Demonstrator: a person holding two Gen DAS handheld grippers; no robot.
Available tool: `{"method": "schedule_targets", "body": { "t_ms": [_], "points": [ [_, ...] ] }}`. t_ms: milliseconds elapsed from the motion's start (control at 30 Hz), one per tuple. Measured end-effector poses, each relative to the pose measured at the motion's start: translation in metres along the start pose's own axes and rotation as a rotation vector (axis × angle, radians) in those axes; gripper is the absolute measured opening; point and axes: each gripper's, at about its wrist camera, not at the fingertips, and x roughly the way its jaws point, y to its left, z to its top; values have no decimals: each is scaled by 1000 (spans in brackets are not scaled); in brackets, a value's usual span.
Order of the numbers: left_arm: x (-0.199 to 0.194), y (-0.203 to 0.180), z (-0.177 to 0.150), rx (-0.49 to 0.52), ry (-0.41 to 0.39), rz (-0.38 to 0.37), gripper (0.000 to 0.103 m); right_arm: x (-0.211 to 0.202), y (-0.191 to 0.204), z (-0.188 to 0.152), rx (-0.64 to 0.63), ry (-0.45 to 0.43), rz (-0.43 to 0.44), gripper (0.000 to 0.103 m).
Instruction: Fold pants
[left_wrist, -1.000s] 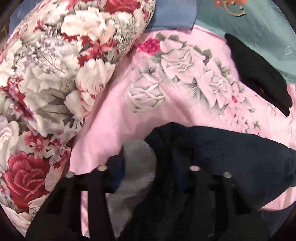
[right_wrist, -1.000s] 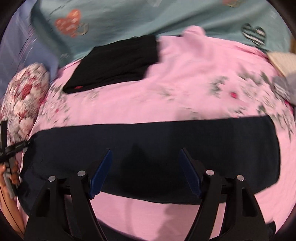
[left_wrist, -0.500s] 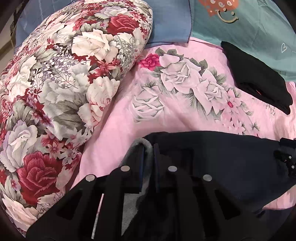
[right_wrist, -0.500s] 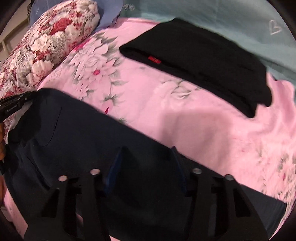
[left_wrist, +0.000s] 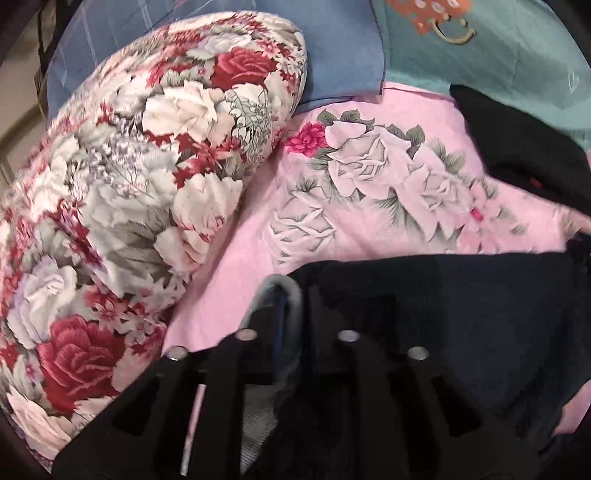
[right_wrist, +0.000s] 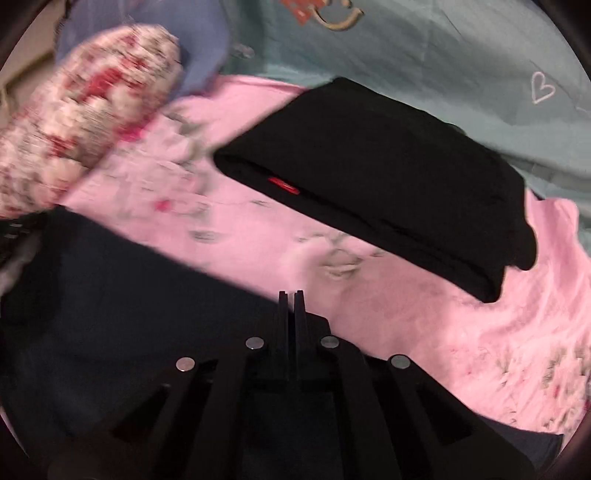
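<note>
Dark navy pants (left_wrist: 436, 306) lie across the pink floral bedsheet (left_wrist: 369, 206). My left gripper (left_wrist: 291, 306) is shut on the pants' waistband corner, where a grey lining (left_wrist: 291, 291) folds over between the fingers. In the right wrist view the pants (right_wrist: 110, 295) stretch to the left, and my right gripper (right_wrist: 291, 295) is shut on their upper edge, the fingers pressed together over the dark cloth.
A big floral pillow (left_wrist: 140, 192) lies at the left, also in the right wrist view (right_wrist: 81, 133). A folded black garment (right_wrist: 388, 177) with a red tag lies beyond the pants; it also shows in the left wrist view (left_wrist: 524, 147). A teal blanket (right_wrist: 443, 55) covers the far side.
My left gripper closed on the waistband corner a second ago and still holds it. My right gripper swung toward the pants' upper edge and closed from wide open to shut on it.
</note>
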Motion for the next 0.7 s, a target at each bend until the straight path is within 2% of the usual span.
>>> {"method": "schedule_targets", "body": {
  "t_ms": [33,67,100,167,233,300,367,467,567,633,700],
  "points": [
    [-2,-1,0,26,8,-3,36,-1,-2,-1,-7,11,-41,30],
    [-6,3,1,19,11,-26,47,-5,-6,0,-1,24,-77,47],
    [-12,7,2,-1,-1,-44,57,-17,-17,-2,32,21,-52,47],
    [-25,14,5,-34,-37,-56,65,-50,-49,-15,113,-21,-18,47],
    [-39,18,7,-44,-63,-75,66,-77,-88,-35,181,-36,-70,49],
    [-54,18,9,-51,-77,-119,76,-105,-136,-67,272,-37,-157,52],
    [-64,14,8,-73,-65,-174,80,-126,-186,-104,395,-11,-248,53],
    [-72,-2,-1,-71,-5,-258,80,-136,-237,-148,543,45,-337,54],
    [-74,-24,-17,-21,58,-325,80,-129,-266,-183,660,87,-304,54],
    [-73,-36,-28,15,63,-315,80,-116,-275,-196,720,109,-277,53],
    [-70,-43,-37,36,65,-289,80,-106,-280,-200,756,101,-252,44]
  ]
}}
